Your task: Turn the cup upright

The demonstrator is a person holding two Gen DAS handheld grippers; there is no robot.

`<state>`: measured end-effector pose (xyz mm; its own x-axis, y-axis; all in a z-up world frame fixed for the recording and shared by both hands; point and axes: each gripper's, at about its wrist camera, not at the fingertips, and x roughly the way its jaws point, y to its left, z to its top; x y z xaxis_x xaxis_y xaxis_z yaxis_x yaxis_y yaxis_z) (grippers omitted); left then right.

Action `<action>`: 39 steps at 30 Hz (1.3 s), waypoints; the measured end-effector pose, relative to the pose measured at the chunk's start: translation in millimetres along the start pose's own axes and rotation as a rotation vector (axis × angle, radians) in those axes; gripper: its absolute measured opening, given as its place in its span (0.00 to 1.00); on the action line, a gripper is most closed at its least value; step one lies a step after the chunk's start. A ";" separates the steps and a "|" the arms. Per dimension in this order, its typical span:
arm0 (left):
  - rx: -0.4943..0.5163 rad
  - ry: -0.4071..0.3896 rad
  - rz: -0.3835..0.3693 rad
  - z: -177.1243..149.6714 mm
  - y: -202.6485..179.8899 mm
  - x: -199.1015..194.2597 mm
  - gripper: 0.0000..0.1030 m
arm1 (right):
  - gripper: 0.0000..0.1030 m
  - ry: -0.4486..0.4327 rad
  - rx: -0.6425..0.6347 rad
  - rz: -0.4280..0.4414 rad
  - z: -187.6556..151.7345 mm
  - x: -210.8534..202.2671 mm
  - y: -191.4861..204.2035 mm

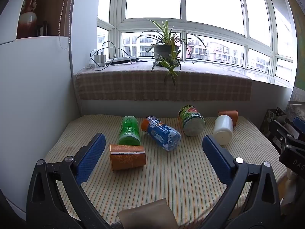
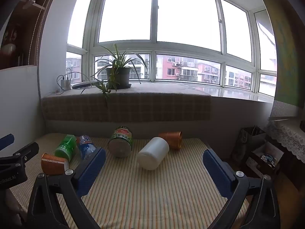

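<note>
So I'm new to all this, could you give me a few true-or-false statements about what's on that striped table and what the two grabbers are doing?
1. Both the left gripper and the right gripper are open and hold nothing. True.
2. The white cup stands upright. False: it lies on its side.
3. An orange cup lies on its side nearest the left gripper. True.
4. The potted plant sits on the striped table. False: it stands on the window ledge behind.
5. Only one orange cup is present. False: a second orange cup lies behind the white one.
</note>
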<state>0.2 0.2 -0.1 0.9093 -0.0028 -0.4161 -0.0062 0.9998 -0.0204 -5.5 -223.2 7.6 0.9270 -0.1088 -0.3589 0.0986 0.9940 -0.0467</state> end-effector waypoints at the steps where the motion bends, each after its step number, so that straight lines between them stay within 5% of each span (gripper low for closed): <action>1: -0.001 0.000 0.000 0.0 0.1 0.1 1.00 | 1.00 -0.027 0.007 0.001 -0.1 -0.8 0.1; 39: 0.000 -0.012 0.001 2.1 -1.9 -0.5 1.00 | 1.00 -0.004 0.016 0.006 4.4 1.0 0.3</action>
<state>0.6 -1.6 2.0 0.9142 -0.0013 -0.4052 -0.0074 0.9998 -0.0199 -3.0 -223.0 11.3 0.9290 -0.1027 -0.3554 0.0986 0.9947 -0.0296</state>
